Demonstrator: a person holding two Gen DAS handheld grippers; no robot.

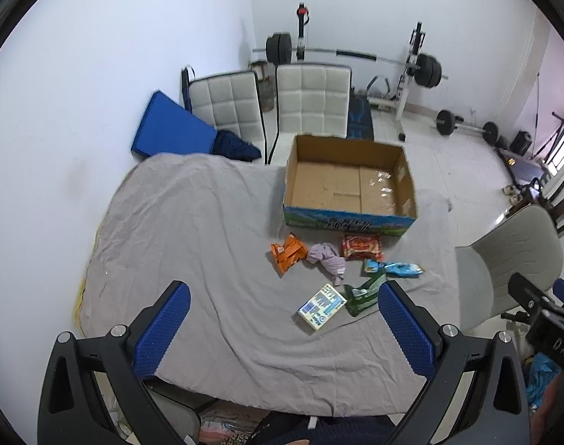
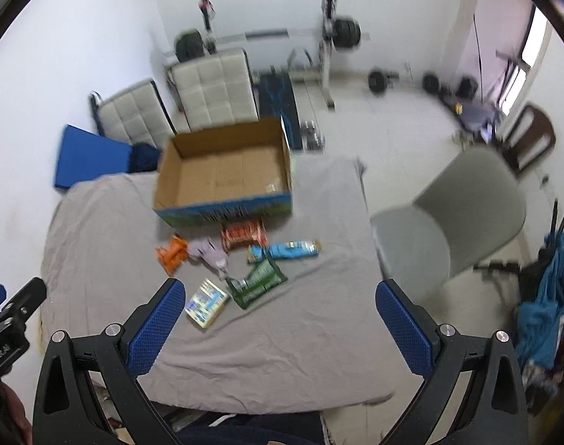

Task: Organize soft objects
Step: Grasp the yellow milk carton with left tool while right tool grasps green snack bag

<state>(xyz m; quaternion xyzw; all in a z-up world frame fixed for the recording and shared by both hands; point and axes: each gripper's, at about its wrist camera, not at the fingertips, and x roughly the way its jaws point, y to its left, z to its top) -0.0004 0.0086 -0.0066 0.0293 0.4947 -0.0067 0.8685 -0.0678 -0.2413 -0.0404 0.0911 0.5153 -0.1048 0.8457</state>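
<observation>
An open, empty cardboard box (image 1: pixel 348 185) (image 2: pixel 222 174) stands at the far side of a table under a grey cloth (image 1: pixel 193 230) (image 2: pixel 282 319). In front of it lie an orange packet (image 1: pixel 288 252) (image 2: pixel 172 252), a crumpled lilac cloth (image 1: pixel 328 257) (image 2: pixel 209 252), a red packet (image 1: pixel 361 246) (image 2: pixel 243 233), a light blue packet (image 1: pixel 397 269) (image 2: pixel 285 250), a green packet (image 1: pixel 363 293) (image 2: pixel 258 283) and a small flat box (image 1: pixel 322 306) (image 2: pixel 207 302). My left gripper (image 1: pixel 284 319) and right gripper (image 2: pixel 278 315) are both open and empty, held above the near part of the table.
Two white padded chairs (image 1: pixel 311 100) (image 2: pixel 215 89) stand behind the table. A grey chair (image 1: pixel 512 259) (image 2: pixel 449 222) stands at the right. A blue mat (image 1: pixel 170 129) leans on the left wall. A barbell rack (image 1: pixel 356 55) is at the back.
</observation>
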